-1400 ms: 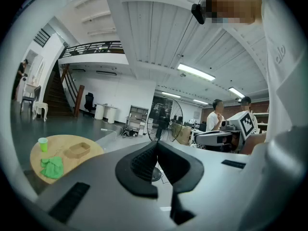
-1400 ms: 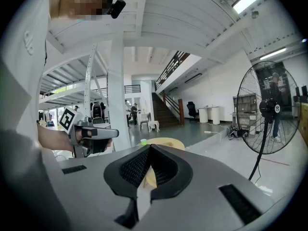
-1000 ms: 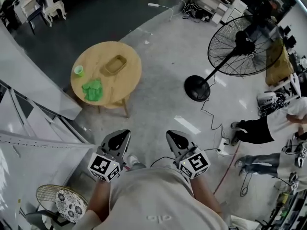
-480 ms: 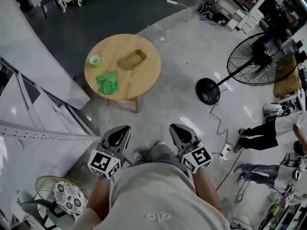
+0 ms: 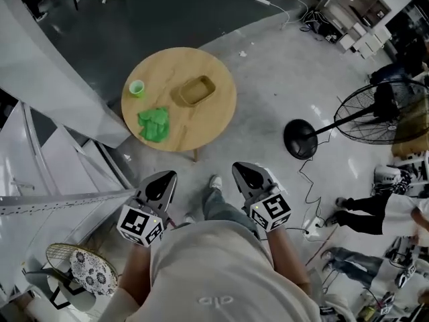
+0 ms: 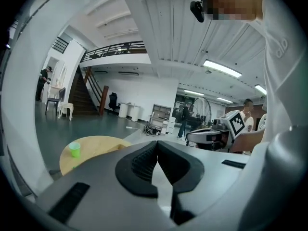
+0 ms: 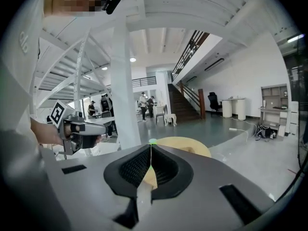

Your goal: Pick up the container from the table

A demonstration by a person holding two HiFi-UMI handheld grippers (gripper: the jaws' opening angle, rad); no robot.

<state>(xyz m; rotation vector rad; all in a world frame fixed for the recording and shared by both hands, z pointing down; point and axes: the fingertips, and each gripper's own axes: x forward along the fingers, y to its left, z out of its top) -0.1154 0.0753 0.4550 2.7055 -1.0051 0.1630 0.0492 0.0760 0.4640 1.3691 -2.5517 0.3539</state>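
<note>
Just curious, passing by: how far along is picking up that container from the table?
Nothing done yet. The container sits on the table, untouched. The left gripper and right gripper are shut and empty, short of the table. Reaching, opening, grasping and lifting are left.

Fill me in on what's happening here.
A person holds a two-jaw gripper in each hand, close to the body. The left gripper and the right gripper are both shut and empty. Ahead stands a round wooden table with a tan container, a green cup and a crumpled green cloth on it. The container lies untouched near the table's middle, and neither gripper is at the table yet.
</note>
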